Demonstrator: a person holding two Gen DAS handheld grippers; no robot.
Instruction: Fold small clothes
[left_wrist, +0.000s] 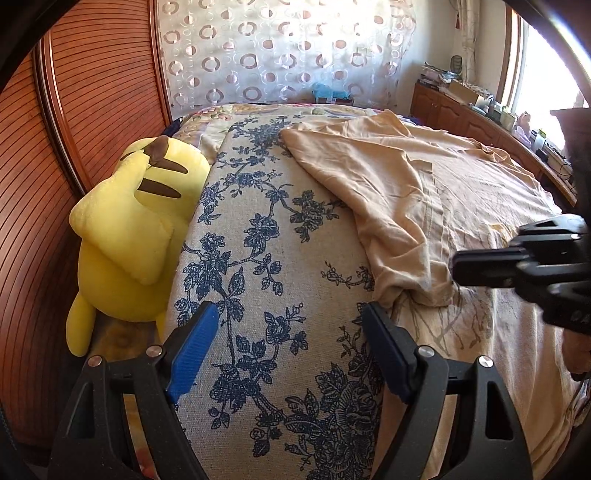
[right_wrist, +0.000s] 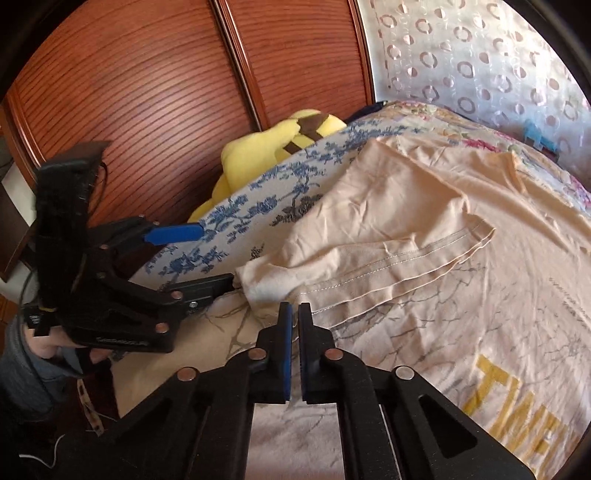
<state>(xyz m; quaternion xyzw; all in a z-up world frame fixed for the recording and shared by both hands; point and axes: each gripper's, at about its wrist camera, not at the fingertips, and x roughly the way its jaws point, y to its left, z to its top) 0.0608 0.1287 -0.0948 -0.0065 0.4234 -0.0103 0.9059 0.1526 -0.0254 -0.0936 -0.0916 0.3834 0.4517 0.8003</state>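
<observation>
Right, down at the bottom of the right wrist view the right gripper (right_wrist: 294, 314) was pinched almost closed; whether the peach T-shirt (right_wrist: 424, 236) hem was caught between its fingers, I couldn't tell. In the left wrist view the left gripper (left_wrist: 290, 314) stood spread wide and released, over the blue floral cushion (left_wrist: 255, 258), gripping nothing. The shirt lay on the bed, half folded over itself, its long axis running from lower centre of the right wrist frame toward the upper right. Further back, a yellow plush toy (left_wrist: 136, 236) slumped against the wooden sliding doors (left_wrist: 92, 92), with the ring-patterned curtain (left_wrist: 280, 48) beyond.
</observation>
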